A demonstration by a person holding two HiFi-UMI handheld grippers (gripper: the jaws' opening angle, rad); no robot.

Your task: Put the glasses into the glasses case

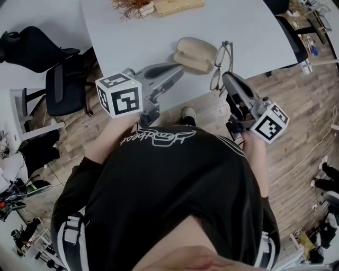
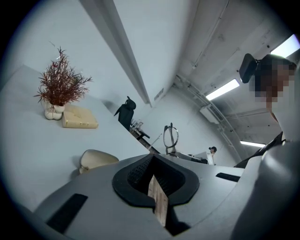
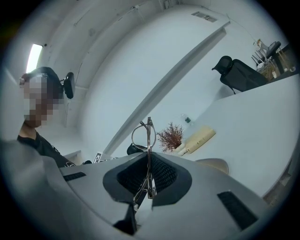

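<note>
The beige glasses case point(image 1: 195, 54) lies with its lid down near the front edge of the white table point(image 1: 159, 32). My right gripper point(image 1: 228, 78) is shut on the thin metal-framed glasses point(image 1: 221, 64) and holds them just right of the case. In the right gripper view the glasses point(image 3: 149, 136) stand on edge between the jaws, with the case point(image 3: 213, 164) beyond at lower right. My left gripper point(image 1: 177, 69) is shut on nothing, its tips just left of the case. In the left gripper view the case point(image 2: 96, 159) shows at left and the glasses point(image 2: 171, 138) ahead.
A dried red plant point(image 1: 130, 6) and a pale wooden box point(image 1: 177, 5) stand at the table's far edge. A black office chair point(image 1: 63, 84) is to the left on the wooden floor. The table's front edge runs right under both grippers.
</note>
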